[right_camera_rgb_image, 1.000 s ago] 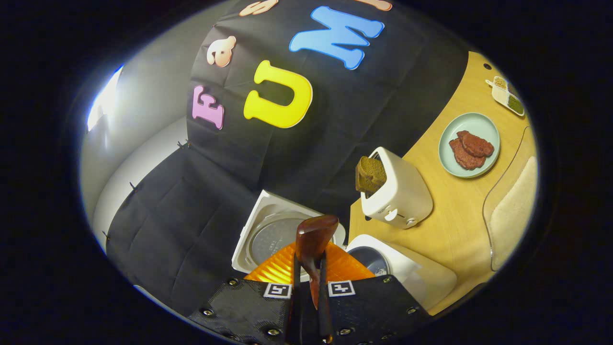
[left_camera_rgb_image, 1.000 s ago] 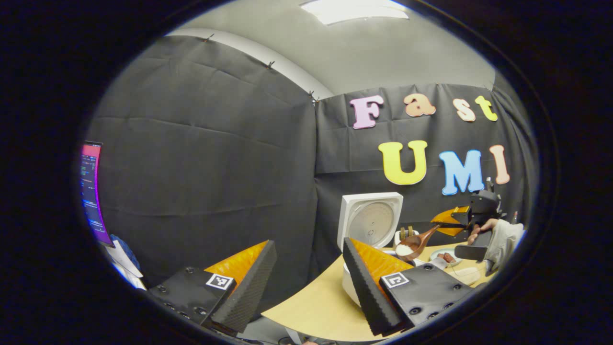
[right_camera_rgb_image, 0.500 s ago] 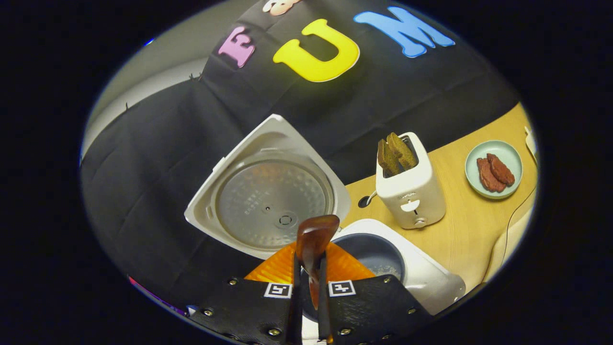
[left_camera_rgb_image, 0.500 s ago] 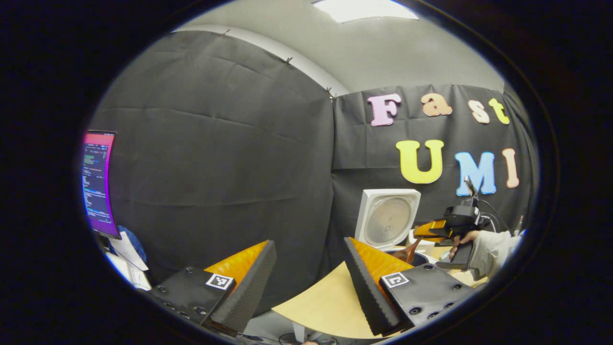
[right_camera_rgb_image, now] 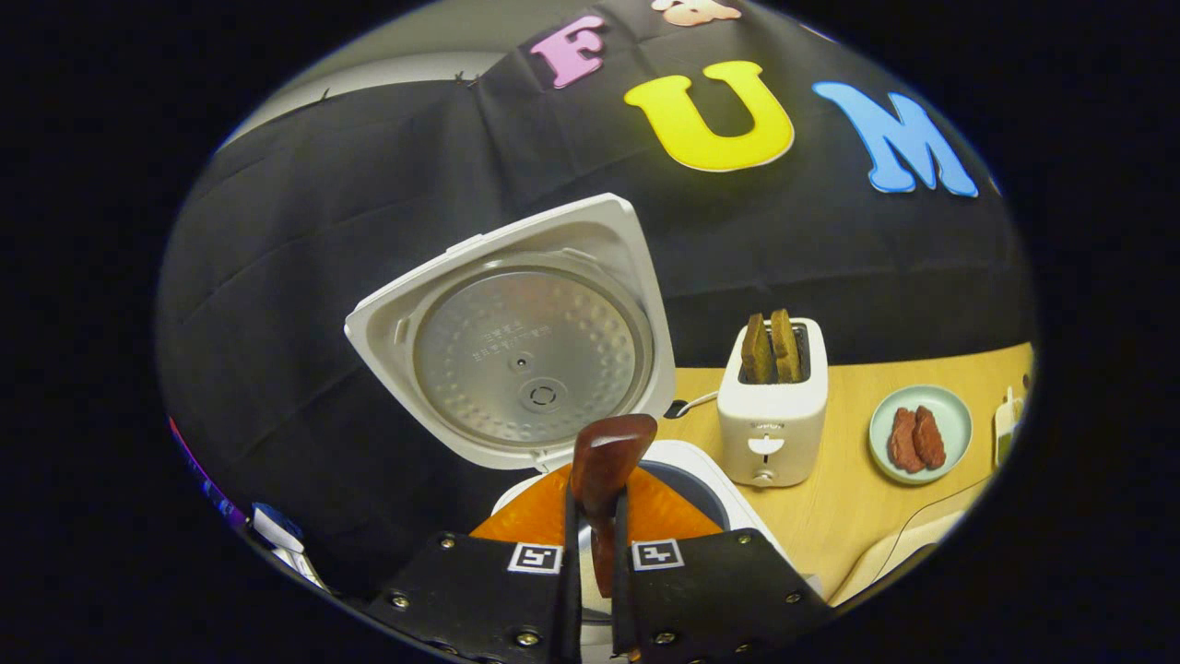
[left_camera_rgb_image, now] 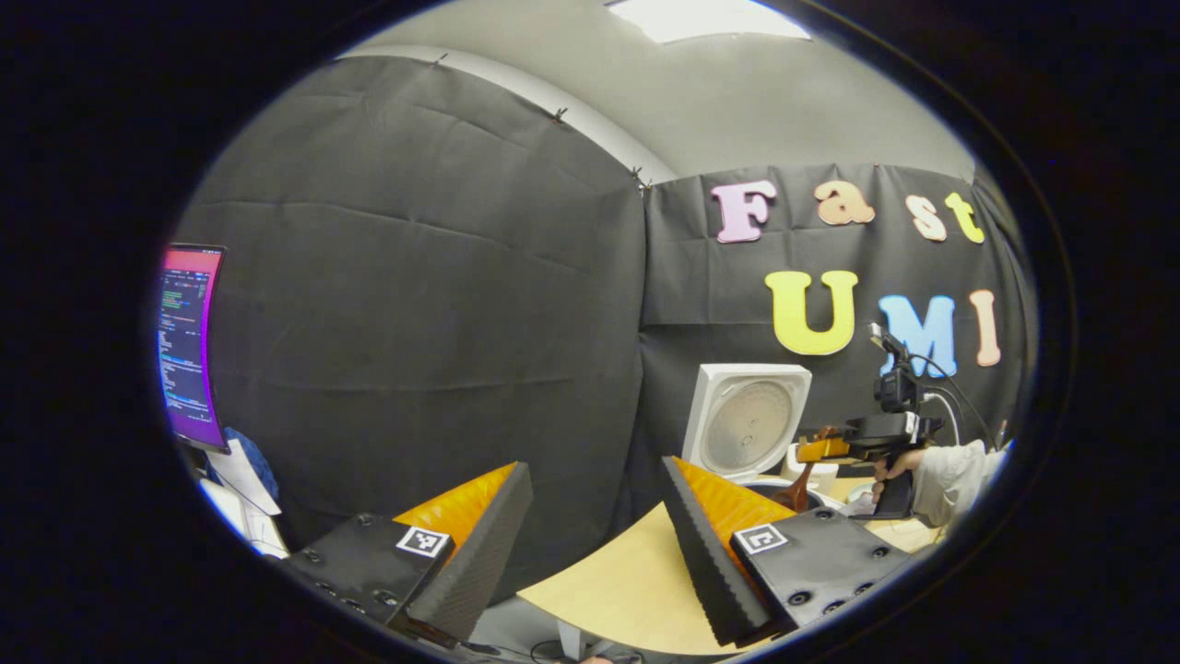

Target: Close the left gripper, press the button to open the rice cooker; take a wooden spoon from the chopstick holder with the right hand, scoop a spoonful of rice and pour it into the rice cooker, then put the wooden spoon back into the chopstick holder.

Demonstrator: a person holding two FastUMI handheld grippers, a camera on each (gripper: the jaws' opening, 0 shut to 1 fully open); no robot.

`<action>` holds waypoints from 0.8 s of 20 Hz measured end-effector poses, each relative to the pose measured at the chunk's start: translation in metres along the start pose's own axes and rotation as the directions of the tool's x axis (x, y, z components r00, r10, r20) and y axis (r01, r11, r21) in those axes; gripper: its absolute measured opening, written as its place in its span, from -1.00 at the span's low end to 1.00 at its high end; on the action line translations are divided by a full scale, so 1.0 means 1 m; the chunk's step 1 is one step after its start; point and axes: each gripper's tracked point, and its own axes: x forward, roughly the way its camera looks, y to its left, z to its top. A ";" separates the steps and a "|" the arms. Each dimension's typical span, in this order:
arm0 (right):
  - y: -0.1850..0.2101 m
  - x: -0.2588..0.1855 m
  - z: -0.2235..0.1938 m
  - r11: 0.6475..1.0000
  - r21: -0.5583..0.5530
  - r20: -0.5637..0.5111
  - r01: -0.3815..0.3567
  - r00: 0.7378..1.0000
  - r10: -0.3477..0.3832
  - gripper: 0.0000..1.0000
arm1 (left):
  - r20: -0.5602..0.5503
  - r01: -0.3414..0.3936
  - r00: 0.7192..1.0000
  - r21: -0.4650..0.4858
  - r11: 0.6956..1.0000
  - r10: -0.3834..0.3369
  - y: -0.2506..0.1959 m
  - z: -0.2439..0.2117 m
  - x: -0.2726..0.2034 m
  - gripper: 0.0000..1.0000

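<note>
The white rice cooker (right_camera_rgb_image: 719, 480) stands with its lid (right_camera_rgb_image: 525, 360) raised. My right gripper (right_camera_rgb_image: 595, 553) is shut on the brown wooden spoon (right_camera_rgb_image: 608, 452), whose bowl points forward over the cooker's pot. The left gripper view has the same cooker (left_camera_rgb_image: 751, 424) far off at right, and the right gripper (left_camera_rgb_image: 830, 449) beside it, tilting the spoon (left_camera_rgb_image: 800, 484) down toward the pot. The spoon's bowl is partly hidden behind one of my left fingers (left_camera_rgb_image: 710, 544). My left gripper (left_camera_rgb_image: 590, 544) hangs open off the table's near left corner, with nothing between its fingers.
A white toaster (right_camera_rgb_image: 772, 415) with two bread slices stands right of the cooker. Farther right are a pale plate (right_camera_rgb_image: 949, 415) with meat pieces and a small seasoning box (right_camera_rgb_image: 1009, 429). A lit monitor (left_camera_rgb_image: 189, 346) is at the left. A sleeved hand (left_camera_rgb_image: 949, 466) holds the right gripper.
The right gripper has swung level and come over the cooker, so the spoon now tips down toward the pot. The left gripper has barely moved and stays open.
</note>
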 end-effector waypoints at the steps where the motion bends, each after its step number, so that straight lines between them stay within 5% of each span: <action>1: 0.002 -0.001 0.003 0.998 -0.055 0.010 0.004 1.000 -0.003 -0.74 | 0.002 0.006 1.000 0.001 1.000 -0.006 -0.001 0.002 -0.001 0.90; 4: 0.008 -0.008 0.017 0.969 -0.245 0.042 0.026 0.999 -0.016 -0.74 | 0.000 0.017 1.000 0.003 1.000 -0.017 -0.003 0.004 -0.002 0.92; 7: 0.015 -0.017 0.025 0.896 -0.440 0.097 0.063 0.995 -0.022 -0.74 | 0.001 0.027 1.000 0.012 1.000 -0.027 -0.002 0.004 0.001 0.96; 10: 0.023 -0.028 0.033 0.853 -0.517 0.150 0.070 0.989 0.010 -0.73 | 0.008 0.037 0.999 0.008 0.999 -0.038 -0.005 0.010 0.000 0.94; 13: 0.022 -0.045 0.049 0.868 -0.493 0.175 0.064 0.984 0.027 -0.73 | 0.019 0.056 0.998 0.008 0.998 -0.056 -0.007 0.015 -0.002 0.92; 16: 0.017 -0.065 0.067 0.924 -0.383 0.191 0.018 0.980 0.060 -0.73 | 0.037 0.079 0.996 0.013 0.997 -0.080 -0.011 0.024 -0.006 0.94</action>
